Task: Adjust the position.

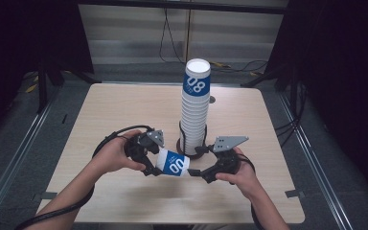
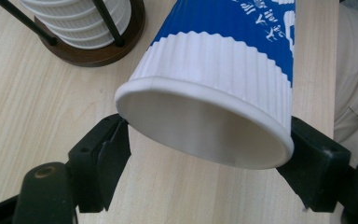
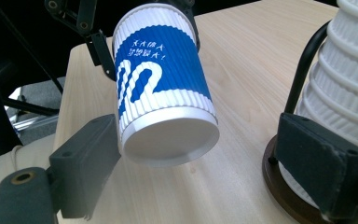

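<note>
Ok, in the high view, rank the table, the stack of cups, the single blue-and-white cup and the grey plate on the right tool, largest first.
1. table
2. stack of cups
3. single blue-and-white cup and grey plate: they look about alike, so I won't rank them.

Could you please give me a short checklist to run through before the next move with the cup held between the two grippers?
1. Left gripper grips the rim end of the blue and white ribbed paper cup: ok.
2. Right gripper closed on the cup's base: not ok; one finger touches, the other stands apart.
3. Cup lifted off the light wooden table: ok.
4. Tall stack of white paper cups upright in its dark round wooden holder: ok.
5. Right gripper's far finger off the stack: cannot tell.
</note>
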`<state>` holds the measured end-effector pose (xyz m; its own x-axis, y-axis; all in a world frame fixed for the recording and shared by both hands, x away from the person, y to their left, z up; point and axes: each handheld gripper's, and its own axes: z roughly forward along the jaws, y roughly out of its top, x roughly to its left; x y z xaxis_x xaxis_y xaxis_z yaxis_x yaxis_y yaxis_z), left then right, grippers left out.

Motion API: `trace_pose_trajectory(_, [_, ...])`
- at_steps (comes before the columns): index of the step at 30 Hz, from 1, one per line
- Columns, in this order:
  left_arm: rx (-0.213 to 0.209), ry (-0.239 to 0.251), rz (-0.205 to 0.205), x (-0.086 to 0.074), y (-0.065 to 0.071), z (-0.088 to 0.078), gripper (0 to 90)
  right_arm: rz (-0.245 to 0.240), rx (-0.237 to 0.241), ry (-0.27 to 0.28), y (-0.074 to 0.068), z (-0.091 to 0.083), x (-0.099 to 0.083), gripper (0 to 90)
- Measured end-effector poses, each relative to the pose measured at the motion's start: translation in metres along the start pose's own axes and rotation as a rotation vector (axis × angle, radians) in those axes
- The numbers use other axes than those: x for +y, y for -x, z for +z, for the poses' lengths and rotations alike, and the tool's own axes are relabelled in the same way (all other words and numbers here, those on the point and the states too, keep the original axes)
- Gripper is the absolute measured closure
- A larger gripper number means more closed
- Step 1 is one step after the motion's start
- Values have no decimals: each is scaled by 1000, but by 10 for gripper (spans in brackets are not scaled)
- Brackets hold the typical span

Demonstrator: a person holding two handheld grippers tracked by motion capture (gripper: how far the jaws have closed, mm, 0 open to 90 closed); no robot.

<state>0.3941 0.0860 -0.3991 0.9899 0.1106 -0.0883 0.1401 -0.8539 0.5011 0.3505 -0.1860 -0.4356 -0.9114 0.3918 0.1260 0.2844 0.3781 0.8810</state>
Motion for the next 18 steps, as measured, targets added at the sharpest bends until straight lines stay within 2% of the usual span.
trace_pose_trajectory(3, [3,-19,0,2,0,1,218,-4,0,-11,-1,0,0,131])
trace_pose_trajectory(7, [-6,-51,36,4,-2,2,218,-19,-4,-44,-2,1,0,131])
trace_pose_trajectory(11, [2,-52,14,4,1,3,218,-12,2,-63,-2,2,1,132])
trace_pose_trajectory(13, [2,-51,19,6,0,3,218,-11,9,-76,-2,2,2,132])
trace_pose_trajectory(15, [3,-74,39,8,0,2,218,-16,8,-93,-3,3,3,132])
trace_pose_trajectory(18, [14,-72,39,11,0,1,218,-28,9,-119,-5,4,7,132])
